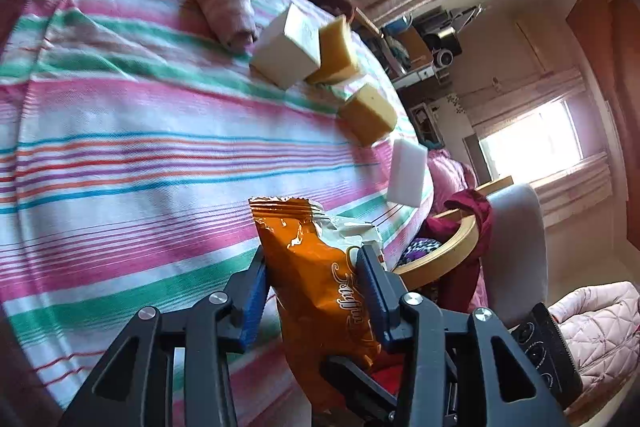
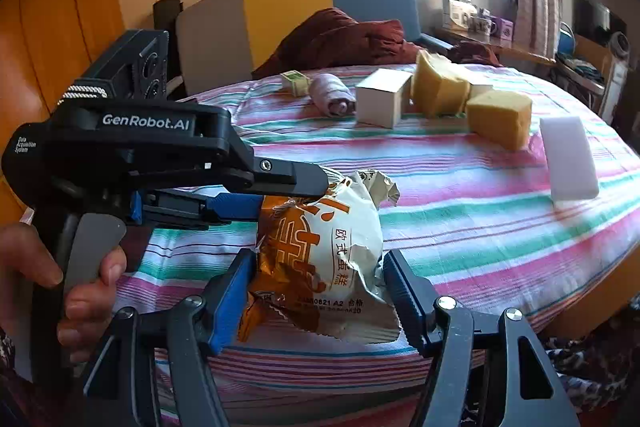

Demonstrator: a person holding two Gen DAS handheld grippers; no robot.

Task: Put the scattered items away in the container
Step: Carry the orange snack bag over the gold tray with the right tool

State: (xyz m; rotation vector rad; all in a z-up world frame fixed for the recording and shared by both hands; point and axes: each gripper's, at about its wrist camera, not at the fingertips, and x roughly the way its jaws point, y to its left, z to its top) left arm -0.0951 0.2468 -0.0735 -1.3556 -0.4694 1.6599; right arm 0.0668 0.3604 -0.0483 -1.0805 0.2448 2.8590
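1. Snack packet (image 2: 320, 259), orange and white, is held above the near edge of the striped bedspread (image 2: 480, 227); in the left wrist view it is pinched by the left gripper (image 1: 312, 267), whose fingers are closed narrowly on its orange side.
2. In the right wrist view the packet is flanked by the right gripper (image 2: 316, 291), whose blue pads stand at its two sides; whether they press on it or merely bracket it cannot be told.
3. The step in hand is judged to be a handover or a shared carry of the packet. It is done well if one grip is made firm before the other is eased, and if the crinkled wrapper is squeezed lightly so the contents are not crushed.
4. No container is clearly identified; the white open box (image 2: 382, 103) further back may be meant, but this is only a guess.
5. Further off, the scattered things are counted: one white foam block (image 2: 568, 159) at the right, two yellow sponges (image 2: 500, 119), one white box, one rolled pink cloth (image 2: 334, 99), and one small yellow-green carton (image 2: 296, 82) at the far left.
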